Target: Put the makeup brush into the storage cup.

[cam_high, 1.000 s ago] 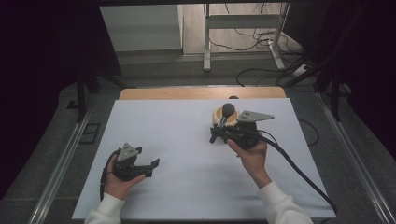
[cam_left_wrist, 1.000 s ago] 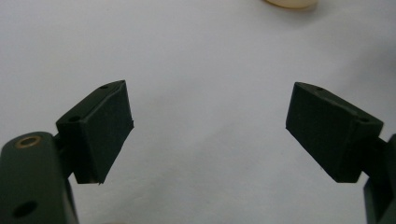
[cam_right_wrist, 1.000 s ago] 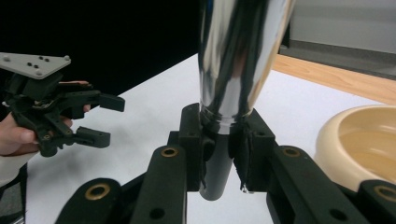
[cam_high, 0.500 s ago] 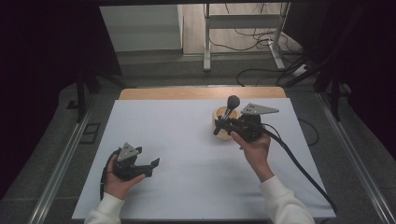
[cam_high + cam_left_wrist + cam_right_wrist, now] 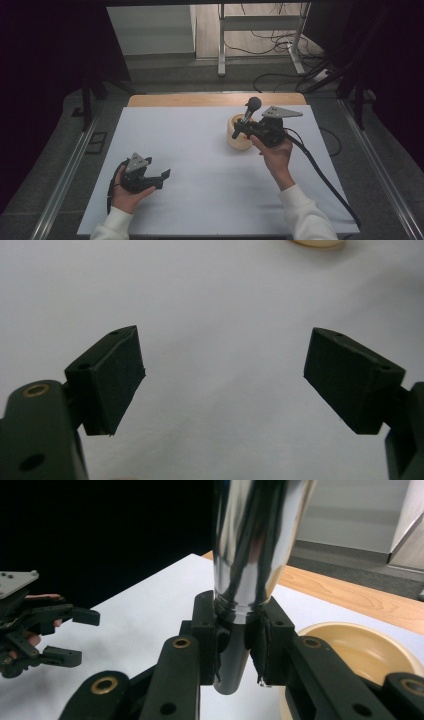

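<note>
My right gripper is shut on the thin lower end of a shiny metal tool that has a dark round head. The tool stands tilted, head up and to the right, over a cream bowl on the white table sheet. In the right gripper view the pads clamp the chrome shaft, with the bowl just to the right. My left gripper rests low at the near left, open, with nothing between its jaws. It also appears far off as the left gripper.
A bare wooden strip runs along the table's far edge. The right gripper's cable trails toward the near right corner. Metal rails flank the table, and a stand with loose cables is on the floor beyond. The bowl's rim lies ahead of the left jaws.
The right gripper has lifted the tool a little and swung its head up and to the right above the bowl. The left gripper has stayed still.
</note>
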Demonstrator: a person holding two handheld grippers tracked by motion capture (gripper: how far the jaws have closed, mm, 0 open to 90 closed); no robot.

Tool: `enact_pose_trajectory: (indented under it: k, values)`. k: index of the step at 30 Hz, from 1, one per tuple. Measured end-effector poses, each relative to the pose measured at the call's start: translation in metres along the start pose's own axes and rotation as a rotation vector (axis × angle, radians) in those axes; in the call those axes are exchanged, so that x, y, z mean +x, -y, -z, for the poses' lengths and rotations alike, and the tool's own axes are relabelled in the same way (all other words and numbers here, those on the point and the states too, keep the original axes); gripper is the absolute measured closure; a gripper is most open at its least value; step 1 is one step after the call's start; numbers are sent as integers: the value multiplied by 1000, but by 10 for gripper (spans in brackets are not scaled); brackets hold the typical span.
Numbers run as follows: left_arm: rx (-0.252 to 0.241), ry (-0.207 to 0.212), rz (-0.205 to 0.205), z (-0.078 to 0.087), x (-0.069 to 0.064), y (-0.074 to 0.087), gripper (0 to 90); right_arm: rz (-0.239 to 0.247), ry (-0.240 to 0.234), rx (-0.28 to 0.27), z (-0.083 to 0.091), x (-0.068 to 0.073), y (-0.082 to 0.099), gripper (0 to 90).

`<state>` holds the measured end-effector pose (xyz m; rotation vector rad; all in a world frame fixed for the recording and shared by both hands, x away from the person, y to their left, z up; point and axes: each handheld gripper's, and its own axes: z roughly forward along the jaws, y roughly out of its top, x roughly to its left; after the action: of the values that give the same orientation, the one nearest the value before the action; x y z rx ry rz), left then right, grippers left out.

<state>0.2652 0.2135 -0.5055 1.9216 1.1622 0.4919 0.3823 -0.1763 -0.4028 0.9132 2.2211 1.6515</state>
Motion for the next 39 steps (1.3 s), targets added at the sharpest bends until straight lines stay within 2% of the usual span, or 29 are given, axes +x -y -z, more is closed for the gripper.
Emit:
enact_pose_trajectory:
  k: [7,15,39]
  values:
    - [-2,-3,9,1,1,0,168,-10,29,-16,-1,-7,-3,741]
    - [-1,-9,-3,1,-1,0,168,-6,59,-12,-7,-11,-1,741]
    - [10,-17,-4,0,-1,0,169,-11,139,-52,3,-32,-8,741]
